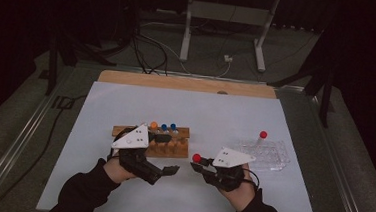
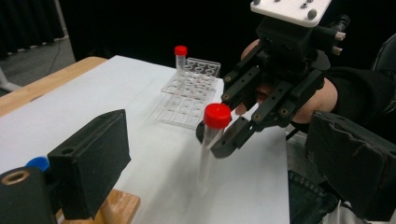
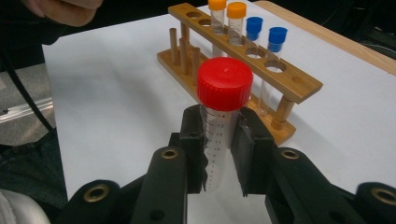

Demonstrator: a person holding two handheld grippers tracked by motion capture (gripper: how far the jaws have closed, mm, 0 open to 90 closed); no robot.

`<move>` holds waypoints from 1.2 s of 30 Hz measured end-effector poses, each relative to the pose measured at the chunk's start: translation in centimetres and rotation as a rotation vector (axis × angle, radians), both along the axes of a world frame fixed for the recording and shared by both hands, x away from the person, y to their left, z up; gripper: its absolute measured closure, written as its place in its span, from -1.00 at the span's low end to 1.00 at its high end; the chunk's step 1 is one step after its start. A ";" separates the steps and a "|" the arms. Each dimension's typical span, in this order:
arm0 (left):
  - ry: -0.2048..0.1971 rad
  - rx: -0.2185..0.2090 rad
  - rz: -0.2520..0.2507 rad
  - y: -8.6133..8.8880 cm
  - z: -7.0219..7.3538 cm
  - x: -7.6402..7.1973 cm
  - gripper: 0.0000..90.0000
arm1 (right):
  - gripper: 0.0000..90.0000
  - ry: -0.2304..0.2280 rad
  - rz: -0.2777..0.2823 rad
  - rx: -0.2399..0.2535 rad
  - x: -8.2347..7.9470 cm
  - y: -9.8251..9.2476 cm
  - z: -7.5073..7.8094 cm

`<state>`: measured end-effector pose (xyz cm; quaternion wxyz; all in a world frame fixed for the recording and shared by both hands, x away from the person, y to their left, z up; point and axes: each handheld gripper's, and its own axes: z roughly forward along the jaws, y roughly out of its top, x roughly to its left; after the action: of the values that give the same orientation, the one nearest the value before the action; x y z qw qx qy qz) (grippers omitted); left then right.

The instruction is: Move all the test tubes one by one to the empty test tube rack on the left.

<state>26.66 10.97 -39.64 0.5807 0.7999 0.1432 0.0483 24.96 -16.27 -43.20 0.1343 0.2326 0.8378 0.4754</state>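
R gripper (image 3: 219, 158) pinches red-capped tube (image 3: 222, 121) just below its cap, pads tight on both sides of the clear body; tube upright betw the jaws, cap sticking above them. In high view the tube (image 1: 197, 158) sits at the R gripper's (image 1: 203, 166) 10 o'clock tip, above the white sheet (image 1: 201, 107), not touching it. L gripper view shows same tube (image 2: 212, 140) hanging free, bottom end clear of the sheet.

L gripper (image 1: 169, 171) spread wide, nothing betw the jaws; its tips sit at abt 9 o'clock of the held tube, near but apart.

Counts: 2 red-capped tubes total – one held, one standing in clear plastic rack (image 1: 268, 154). 2 orange-capped tubes (image 3: 227, 21), 2 blue-capped tubes (image 3: 266, 39). 2 racks.

Containers: wooden rack (image 3: 261, 70) holds the 4 orange + blue tubes in adjacent holes of its top bar; other holes open, pegs along its base. In high view wooden rack (image 1: 173, 142) is at 12 o'clock of L gripper, partly behind its grey plate. Clear rack at 2 o'clock of R gripper, holds the second red-capped tube (image 1: 262, 139) upright at its far side; remaining wells look vacant.
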 end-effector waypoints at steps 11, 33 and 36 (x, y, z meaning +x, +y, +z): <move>-0.009 -0.006 -0.033 -1.7 -1.0 -0.1 -0.30 | 0.67 0.010 0.043 -0.007 -0.5 1.0 -0.1; -0.036 0.062 -0.057 -3.1 -2.1 -0.1 0.42 | 0.67 0.015 0.069 0.000 -1.0 1.5 0.1; -0.040 0.061 -0.061 -3.2 -2.2 -0.1 0.55 | 0.67 0.015 0.066 0.000 -1.0 1.5 0.1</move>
<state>26.51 7.78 -41.79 0.5600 0.8201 0.1057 0.0511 23.96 -14.76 -43.13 0.1123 0.2081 0.8460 0.4779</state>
